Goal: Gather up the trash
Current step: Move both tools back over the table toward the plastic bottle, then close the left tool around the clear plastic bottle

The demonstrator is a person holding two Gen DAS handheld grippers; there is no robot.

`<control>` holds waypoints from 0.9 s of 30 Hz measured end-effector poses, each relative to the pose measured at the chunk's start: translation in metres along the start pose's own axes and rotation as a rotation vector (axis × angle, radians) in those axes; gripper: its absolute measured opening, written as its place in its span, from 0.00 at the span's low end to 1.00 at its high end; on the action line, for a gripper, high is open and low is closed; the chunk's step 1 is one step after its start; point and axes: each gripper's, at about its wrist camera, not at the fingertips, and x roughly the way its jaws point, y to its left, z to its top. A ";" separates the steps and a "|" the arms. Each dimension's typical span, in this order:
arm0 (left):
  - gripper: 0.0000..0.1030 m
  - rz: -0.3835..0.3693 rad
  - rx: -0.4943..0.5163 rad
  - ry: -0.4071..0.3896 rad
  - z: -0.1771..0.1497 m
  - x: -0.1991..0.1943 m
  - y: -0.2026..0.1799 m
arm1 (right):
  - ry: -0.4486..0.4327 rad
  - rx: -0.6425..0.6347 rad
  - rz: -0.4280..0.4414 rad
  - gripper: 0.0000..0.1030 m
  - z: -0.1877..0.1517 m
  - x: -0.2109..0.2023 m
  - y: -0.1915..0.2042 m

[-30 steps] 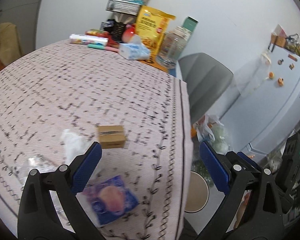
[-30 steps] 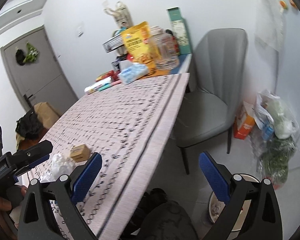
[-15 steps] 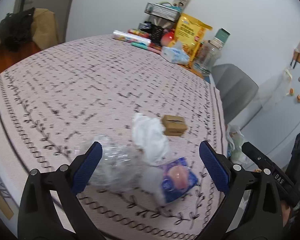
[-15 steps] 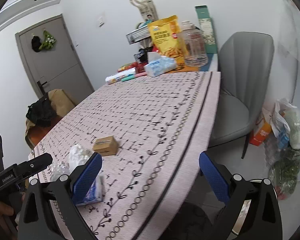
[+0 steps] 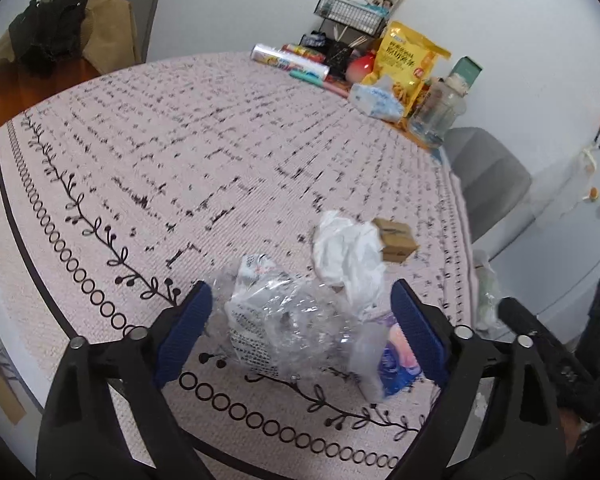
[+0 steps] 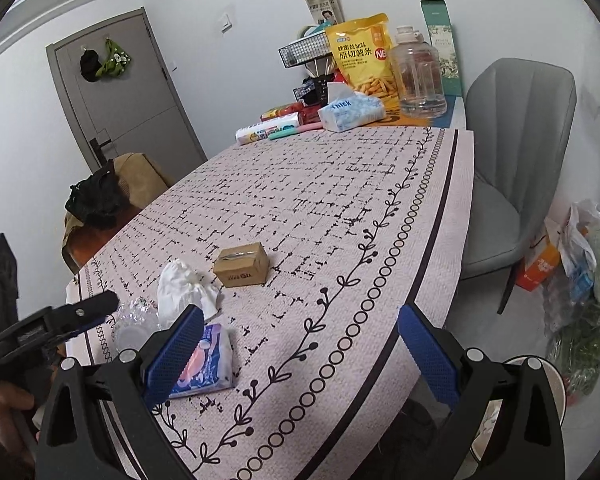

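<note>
The left gripper (image 5: 300, 328) now sits much closer to the pile of trash than a second ago, with the crumpled clear plastic (image 5: 284, 320) framed between its wide-open blue pads instead of the blue wrapper (image 5: 396, 360). The right gripper (image 6: 300, 352), which pointed off the table edge (image 6: 456, 216) toward the floor, now faces along the table, its left pad (image 6: 172, 352) overlapping the wrapper.

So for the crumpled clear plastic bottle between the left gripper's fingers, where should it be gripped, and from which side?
Probably across the crushed clear plastic bottle at its labelled middle, coming straight in from the near table edge. The open left gripper already straddles it there, and the white tissue and blue wrapper crowd its far and right sides.
</note>
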 end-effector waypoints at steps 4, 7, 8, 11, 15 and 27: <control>0.81 0.040 0.001 0.023 -0.003 0.012 0.007 | 0.003 0.009 -0.003 0.92 -0.001 0.001 -0.007; 0.83 0.063 0.030 0.022 -0.001 0.018 0.006 | 0.017 0.023 -0.004 0.92 -0.003 0.005 -0.011; 0.85 0.074 0.032 0.025 0.000 0.019 0.006 | 0.025 0.027 -0.002 0.92 -0.003 0.007 -0.012; 0.92 0.087 0.024 0.045 0.001 0.023 0.007 | 0.029 0.026 0.002 0.92 -0.004 0.010 -0.011; 0.95 0.115 0.009 0.053 0.001 0.023 0.012 | 0.035 0.022 0.004 0.92 -0.004 0.013 -0.008; 0.95 0.161 0.015 0.032 -0.004 -0.013 0.011 | 0.062 0.021 0.034 0.92 -0.005 0.026 -0.003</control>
